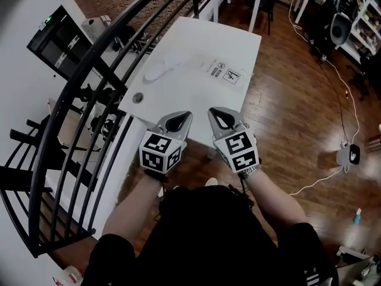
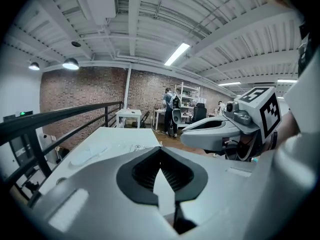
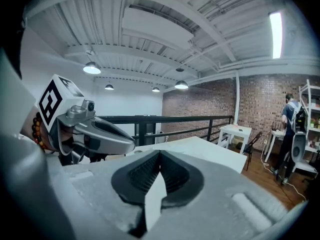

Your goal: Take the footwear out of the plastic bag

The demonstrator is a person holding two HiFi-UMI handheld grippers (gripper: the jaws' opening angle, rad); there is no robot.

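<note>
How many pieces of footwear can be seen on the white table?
1 for certain: a pale footwear piece inside the clear plastic bag, on the left part of the white table. The bag may hide a second one.

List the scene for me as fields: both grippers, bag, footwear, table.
left gripper: shut, empty, held up by the table's near edge
right gripper: shut, empty, beside the left one
bag: clear plastic, lying flat on the table, neither gripper on it
footwear: white, appears to be inside the bag, at its left end in the head view
table: white, ahead of both grippers
</note>
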